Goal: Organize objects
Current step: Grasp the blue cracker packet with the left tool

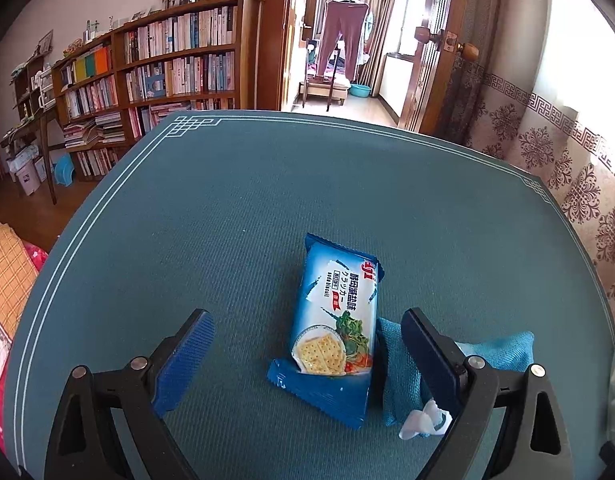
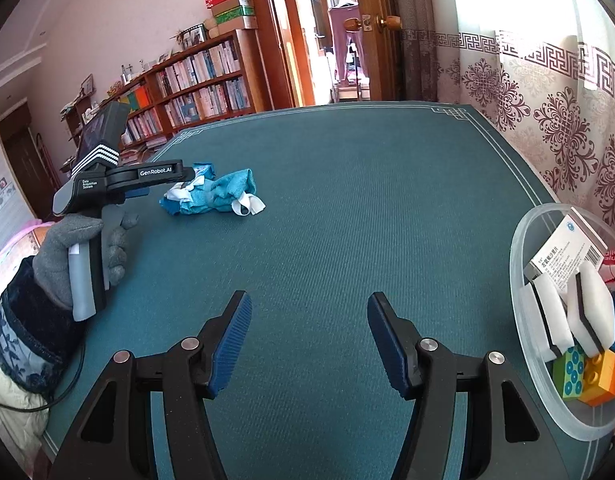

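A blue cracker packet (image 1: 333,330) lies flat on the teal table mat (image 1: 267,200), between the fingers of my open left gripper (image 1: 307,354). A teal cloth (image 1: 403,364) with a white tag lies under the left gripper's right finger. In the right wrist view the left gripper (image 2: 147,182) hovers over the cloth (image 2: 219,196), with the packet mostly hidden. My right gripper (image 2: 309,336) is open and empty above the mat (image 2: 347,200), left of a clear plastic tub (image 2: 525,320).
The tub holds a medicine box (image 2: 563,256), white sponges (image 2: 547,316) and colourful toy bricks (image 2: 587,376). A patterned curtain (image 2: 547,100) hangs along the table's right side. A bookshelf (image 1: 175,64) and an open doorway (image 1: 347,40) stand beyond the table.
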A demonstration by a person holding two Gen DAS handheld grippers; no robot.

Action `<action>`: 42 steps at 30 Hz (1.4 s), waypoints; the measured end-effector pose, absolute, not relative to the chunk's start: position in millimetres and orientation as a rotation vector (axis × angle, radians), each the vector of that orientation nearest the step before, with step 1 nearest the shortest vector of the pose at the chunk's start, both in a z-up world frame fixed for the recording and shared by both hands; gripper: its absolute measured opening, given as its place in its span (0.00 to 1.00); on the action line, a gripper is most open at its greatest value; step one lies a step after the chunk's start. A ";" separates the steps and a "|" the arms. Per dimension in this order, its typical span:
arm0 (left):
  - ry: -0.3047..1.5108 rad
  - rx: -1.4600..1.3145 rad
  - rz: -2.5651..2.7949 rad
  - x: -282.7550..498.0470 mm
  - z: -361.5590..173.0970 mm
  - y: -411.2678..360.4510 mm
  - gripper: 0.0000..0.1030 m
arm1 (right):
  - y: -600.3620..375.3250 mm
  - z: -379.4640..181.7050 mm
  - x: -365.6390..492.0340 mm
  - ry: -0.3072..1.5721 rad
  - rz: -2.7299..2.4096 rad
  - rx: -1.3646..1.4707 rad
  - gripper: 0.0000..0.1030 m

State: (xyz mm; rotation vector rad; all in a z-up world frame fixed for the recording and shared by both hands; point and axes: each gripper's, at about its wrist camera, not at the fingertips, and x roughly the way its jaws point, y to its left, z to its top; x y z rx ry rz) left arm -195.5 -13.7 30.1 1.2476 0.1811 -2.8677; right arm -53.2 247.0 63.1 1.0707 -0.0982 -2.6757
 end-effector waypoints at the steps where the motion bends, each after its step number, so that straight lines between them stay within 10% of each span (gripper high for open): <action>1: 0.194 1.260 -2.867 -197.7 28.3 -14.0 0.93 | 245.6 62.1 -54.6 -0.098 -2.672 1.076 0.60; 19: 0.074 1.233 -2.785 -201.8 17.5 -19.8 0.89 | 210.1 48.1 -78.1 -0.067 -2.591 1.125 0.60; 29: 0.048 1.266 -2.846 -201.5 16.4 -12.9 0.48 | 185.4 43.0 -93.3 -0.076 -2.489 1.149 0.60; 42: 0.160 1.212 -2.868 -196.0 28.2 -30.5 0.43 | 141.6 47.8 -131.8 -0.009 -2.437 1.092 0.60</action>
